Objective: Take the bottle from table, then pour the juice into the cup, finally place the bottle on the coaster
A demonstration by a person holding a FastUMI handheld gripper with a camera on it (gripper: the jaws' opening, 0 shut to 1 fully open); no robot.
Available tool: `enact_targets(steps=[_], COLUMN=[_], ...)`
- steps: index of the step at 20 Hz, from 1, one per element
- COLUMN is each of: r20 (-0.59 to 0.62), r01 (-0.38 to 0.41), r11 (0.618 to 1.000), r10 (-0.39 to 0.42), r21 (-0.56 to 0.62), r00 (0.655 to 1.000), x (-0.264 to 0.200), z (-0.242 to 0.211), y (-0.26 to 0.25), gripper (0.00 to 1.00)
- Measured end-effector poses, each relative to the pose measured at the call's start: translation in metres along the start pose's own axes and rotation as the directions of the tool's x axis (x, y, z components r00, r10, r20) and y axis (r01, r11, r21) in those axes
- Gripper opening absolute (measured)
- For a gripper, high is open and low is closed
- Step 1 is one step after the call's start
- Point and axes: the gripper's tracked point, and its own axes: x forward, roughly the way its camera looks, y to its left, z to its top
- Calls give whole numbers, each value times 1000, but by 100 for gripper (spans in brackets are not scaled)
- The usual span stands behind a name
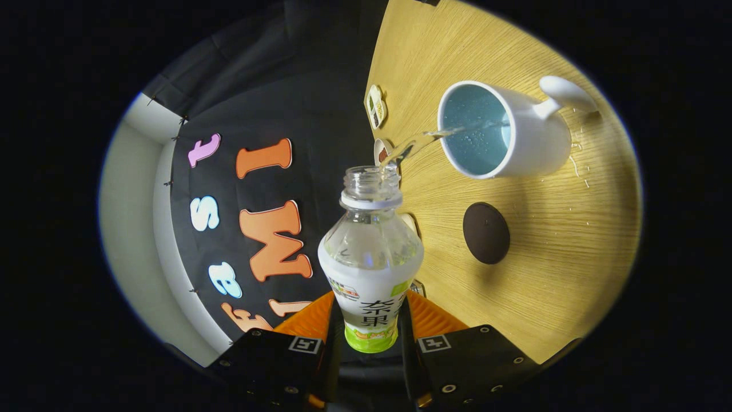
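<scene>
Gripper (370,326) clamps the bottle (370,257), juice streaming into the cup (503,131).

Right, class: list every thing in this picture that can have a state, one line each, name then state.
Bottle: uncapped, tipped toward the cup, gripped between the fingers, clear liquid inside.
Stream of liquid: running from the bottle's mouth into the cup.
Cup: upright on the table, droplets on its blue inside.
Coaster: bare, lying flat beside the cup.
Table: splashed with drops near the cup.
Gripper: shut on the bottle.
</scene>
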Motion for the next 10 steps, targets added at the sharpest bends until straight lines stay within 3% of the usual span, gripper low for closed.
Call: enact_targets(steps=[10], r20=[6], r01=[-6], r11=[1000], r10=[6], r21=[15], r00=[1000], x=[-1], z=[5], y=[6], gripper=[47])
